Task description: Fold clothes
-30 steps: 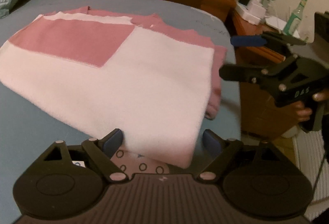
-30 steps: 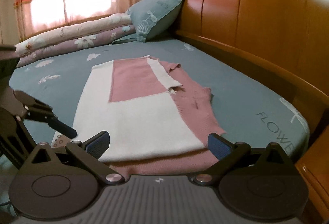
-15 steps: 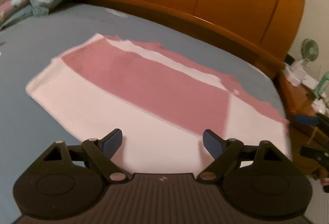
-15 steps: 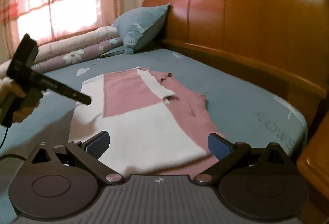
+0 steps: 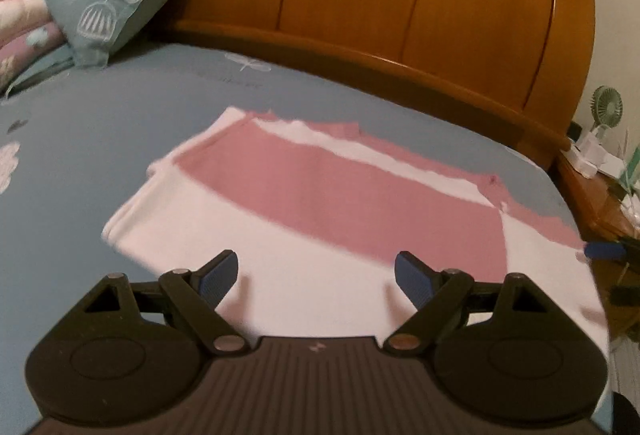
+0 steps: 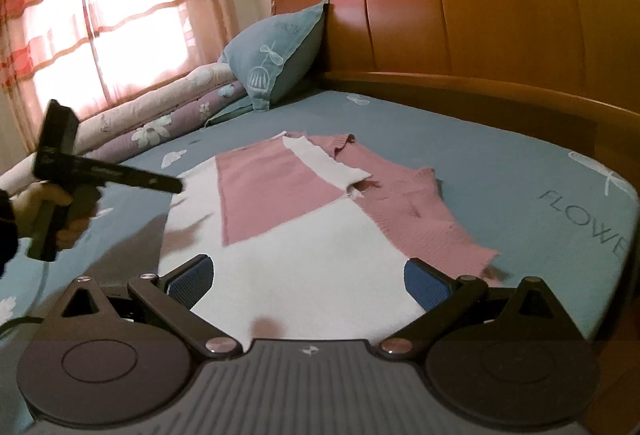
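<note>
I held left gripper spread above near white edge of pink-and-white sweater, flat on bed. Right gripper spread too, over sweater's hem end, gripping nothing.

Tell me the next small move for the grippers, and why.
Probably lower both to the sweater's near white edge and pinch it. The left gripper and right gripper are open, hold nothing and hover over that edge; the sweater lies flat on the bed, ready for another fold.
</note>
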`<state>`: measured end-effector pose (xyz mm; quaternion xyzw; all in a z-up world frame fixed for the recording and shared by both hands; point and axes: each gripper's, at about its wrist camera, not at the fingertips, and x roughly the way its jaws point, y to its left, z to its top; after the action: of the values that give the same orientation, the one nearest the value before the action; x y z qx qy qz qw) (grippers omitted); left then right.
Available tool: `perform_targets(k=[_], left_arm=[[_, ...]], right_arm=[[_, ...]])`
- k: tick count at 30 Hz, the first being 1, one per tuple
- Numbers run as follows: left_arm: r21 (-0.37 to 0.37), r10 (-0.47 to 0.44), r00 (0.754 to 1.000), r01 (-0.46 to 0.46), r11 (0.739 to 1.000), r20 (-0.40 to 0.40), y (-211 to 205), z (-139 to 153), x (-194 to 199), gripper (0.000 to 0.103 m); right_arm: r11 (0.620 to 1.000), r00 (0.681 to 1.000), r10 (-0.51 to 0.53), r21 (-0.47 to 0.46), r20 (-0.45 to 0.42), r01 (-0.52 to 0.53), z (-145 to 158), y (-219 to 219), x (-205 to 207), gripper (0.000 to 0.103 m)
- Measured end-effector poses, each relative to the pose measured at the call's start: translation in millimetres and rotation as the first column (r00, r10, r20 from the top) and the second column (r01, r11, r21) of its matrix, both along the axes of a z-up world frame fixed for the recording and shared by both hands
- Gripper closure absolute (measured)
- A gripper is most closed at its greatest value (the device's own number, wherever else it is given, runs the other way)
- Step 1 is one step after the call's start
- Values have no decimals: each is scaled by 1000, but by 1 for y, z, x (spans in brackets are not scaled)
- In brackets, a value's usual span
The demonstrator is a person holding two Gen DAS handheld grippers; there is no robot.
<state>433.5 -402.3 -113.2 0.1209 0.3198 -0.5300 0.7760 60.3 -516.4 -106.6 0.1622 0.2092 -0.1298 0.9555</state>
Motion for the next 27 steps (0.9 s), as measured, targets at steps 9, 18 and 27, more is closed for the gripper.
perform_targets(k=[9, 18, 27], left_arm=[[11, 124, 990, -124, 992, -59, 17, -8, 9, 17], [-25, 49, 989, -53, 998, -142, 40, 27, -32, 15], [19, 18, 982, -15, 1000, -188, 46, 17, -73, 15]], right_arm=[[990, 991, 37, -128, -125, -53, -7, 18, 8, 0], [969, 977, 106, -203, -187, -144, -25, 31, 8, 0], [954, 990, 101, -273, -96, -124, -4, 34, -16, 0]])
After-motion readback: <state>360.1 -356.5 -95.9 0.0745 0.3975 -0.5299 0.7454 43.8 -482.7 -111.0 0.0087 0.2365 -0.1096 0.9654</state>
